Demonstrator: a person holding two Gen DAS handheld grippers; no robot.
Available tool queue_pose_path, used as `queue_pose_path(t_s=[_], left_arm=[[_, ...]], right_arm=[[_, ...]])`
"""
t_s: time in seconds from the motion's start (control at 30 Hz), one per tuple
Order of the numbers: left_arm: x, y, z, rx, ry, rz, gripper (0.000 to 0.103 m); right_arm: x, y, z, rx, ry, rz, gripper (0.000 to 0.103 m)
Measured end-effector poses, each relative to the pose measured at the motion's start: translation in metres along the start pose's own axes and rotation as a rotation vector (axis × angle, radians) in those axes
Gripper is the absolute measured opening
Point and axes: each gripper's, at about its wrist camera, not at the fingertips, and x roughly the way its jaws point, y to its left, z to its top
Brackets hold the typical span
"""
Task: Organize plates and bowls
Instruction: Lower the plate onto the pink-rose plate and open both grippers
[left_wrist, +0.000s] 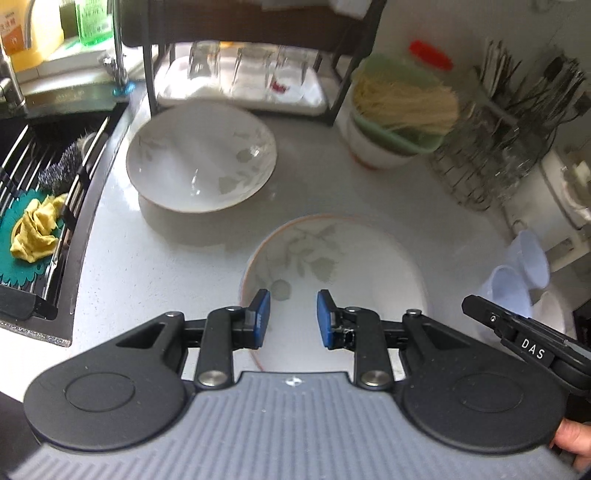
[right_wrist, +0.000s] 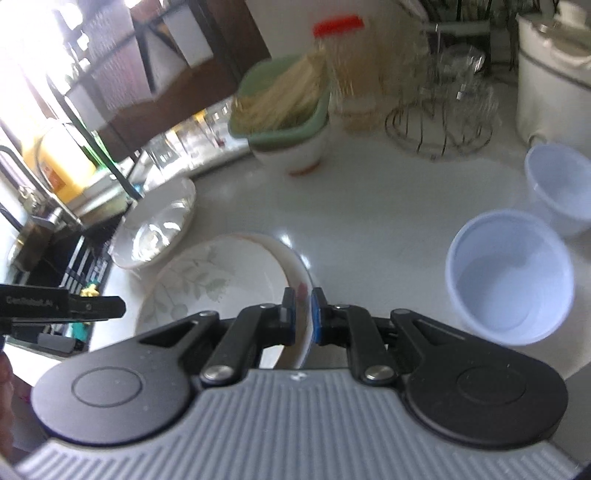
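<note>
A white leaf-patterned plate (left_wrist: 343, 266) lies on the white counter (left_wrist: 184, 251) under my left gripper (left_wrist: 293, 317), which is open and empty just above its near part. My right gripper (right_wrist: 303, 314) is shut on the right rim of this plate (right_wrist: 221, 280). A second white leaf-patterned dish (left_wrist: 201, 157) sits further back, beside the sink; it also shows in the right wrist view (right_wrist: 159, 225). Two pale blue plastic bowls (right_wrist: 511, 277) (right_wrist: 561, 188) stand to the right; in the left wrist view they (left_wrist: 517, 273) show beside the right gripper's body (left_wrist: 524, 339).
A sink (left_wrist: 40, 206) with a rack, scrubber and yellow cloth is at the left. A dark shelf frame (left_wrist: 240, 74) with glasses stands behind. A green container of noodles (left_wrist: 399, 110) on a white bowl, a wire rack with glassware (left_wrist: 487, 158) and a white cooker (right_wrist: 554, 74) stand at the back right.
</note>
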Motion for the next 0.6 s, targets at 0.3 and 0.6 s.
queue_pose_path(t_s=[0.3, 0.6], left_arm=[[-0.06, -0.035, -0.01, 0.015, -0.131, -0.038, 0.031], [-0.105, -0.067, -0.026, 0.035, -0.235, -0.038, 0.031]], right_arm=[[-0.066, -0.003, 0.013, -0.074, -0.123, 0.056, 0.013], [-0.123, -0.006, 0.018, -0.125, -0.218, 0.097, 0.013]])
